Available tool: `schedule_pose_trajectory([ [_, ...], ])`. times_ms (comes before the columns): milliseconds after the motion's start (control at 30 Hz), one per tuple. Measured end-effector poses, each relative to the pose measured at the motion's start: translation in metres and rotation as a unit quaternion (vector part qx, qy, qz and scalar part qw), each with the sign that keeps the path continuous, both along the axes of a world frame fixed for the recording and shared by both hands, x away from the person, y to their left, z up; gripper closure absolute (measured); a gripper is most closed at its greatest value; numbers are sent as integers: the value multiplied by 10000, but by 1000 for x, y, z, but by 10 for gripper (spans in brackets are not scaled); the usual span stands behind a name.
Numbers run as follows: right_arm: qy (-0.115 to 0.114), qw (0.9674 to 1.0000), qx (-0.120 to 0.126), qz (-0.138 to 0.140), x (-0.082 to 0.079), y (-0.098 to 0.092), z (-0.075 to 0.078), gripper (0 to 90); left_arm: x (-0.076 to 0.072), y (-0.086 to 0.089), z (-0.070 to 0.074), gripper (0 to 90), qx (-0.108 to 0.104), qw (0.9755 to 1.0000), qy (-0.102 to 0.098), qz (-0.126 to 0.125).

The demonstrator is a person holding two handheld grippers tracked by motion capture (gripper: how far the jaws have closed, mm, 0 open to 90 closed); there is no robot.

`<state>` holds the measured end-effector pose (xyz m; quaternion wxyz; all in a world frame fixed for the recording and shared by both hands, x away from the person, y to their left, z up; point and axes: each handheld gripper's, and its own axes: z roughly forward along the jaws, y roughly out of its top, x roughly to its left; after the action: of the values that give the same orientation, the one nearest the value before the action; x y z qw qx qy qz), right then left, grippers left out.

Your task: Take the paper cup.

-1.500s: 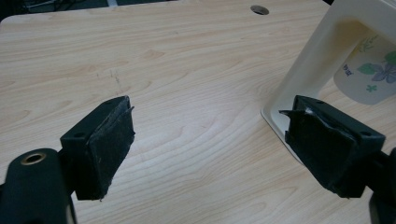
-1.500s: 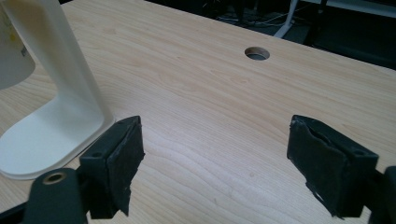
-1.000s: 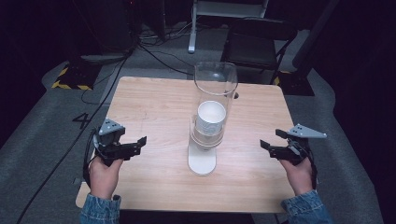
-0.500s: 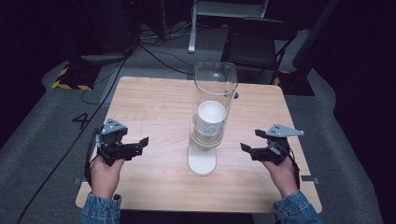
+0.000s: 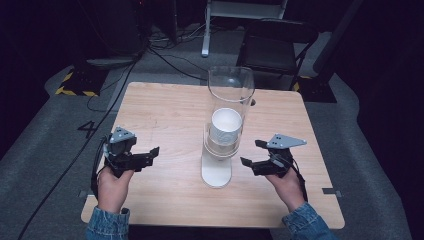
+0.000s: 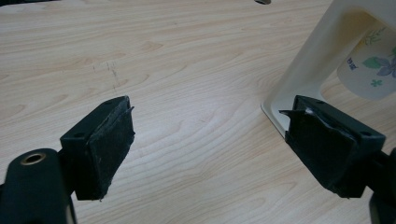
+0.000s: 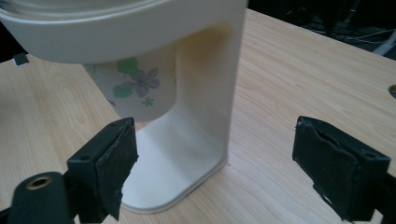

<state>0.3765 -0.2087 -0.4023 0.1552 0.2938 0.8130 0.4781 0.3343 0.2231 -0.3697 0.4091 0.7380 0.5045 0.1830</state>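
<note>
A cup dispenser stands mid-table: a clear tube on a cream stand, with a white paper cup showing inside. In the right gripper view the flower-printed cup hangs from the stand's ring, above the base, beside the upright. My right gripper is just right of the stand, low over the table; its jaws have just been opening and nothing is between them. My left gripper rests open at the left, well apart from the stand.
The wooden table has a small hole behind the dispenser. A dark chair and floor cables lie beyond the far edge. A yellow-and-black striped block sits on the floor at the back left.
My right gripper has moved left toward the dispenser's stand and its jaws stand wider apart. The left gripper has stayed where it was.
</note>
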Motion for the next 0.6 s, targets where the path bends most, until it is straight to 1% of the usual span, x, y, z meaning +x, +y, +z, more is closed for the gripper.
schedule_pose_trajectory([
  [67, -5, 10000, 13, 91, 0, 7, -1, 137, 0, 0, 0, 154, 2, 10000, 4, -7],
  [100, -8, 9998, 12, 202, 1, 14, -4, 126, 0, 0, 0, 154, -6, 10000, 6, -7],
  [133, -8, 9998, 12, 202, 1, 14, -4, 126, 0, 0, 0, 154, -6, 10000, 6, -7],
  [167, -15, 9995, -48, 304, 2, 21, -6, 107, 0, 1, 0, 155, -11, 10000, 12, 24],
  [233, -15, 9994, -58, 344, 2, 25, -7, 105, 0, 1, 0, 154, -11, 10000, 11, 28],
  [267, -28, 9991, -48, 432, 2, 32, -9, 106, 0, 1, 0, 154, -9, 10000, 6, 30],
  [400, -30, 9988, 7, 486, 4, 40, -12, 110, 0, 0, 0, 154, -4, 10000, 5, 26],
  [467, 16, 9987, 82, 509, 6, 47, -15, 114, 0, 0, 0, 155, -3, 10000, 5, 21],
  [600, 73, 9986, 143, 507, 7, 52, -18, 123, 0, 1, 0, 154, -8, 10000, 7, 22],
])
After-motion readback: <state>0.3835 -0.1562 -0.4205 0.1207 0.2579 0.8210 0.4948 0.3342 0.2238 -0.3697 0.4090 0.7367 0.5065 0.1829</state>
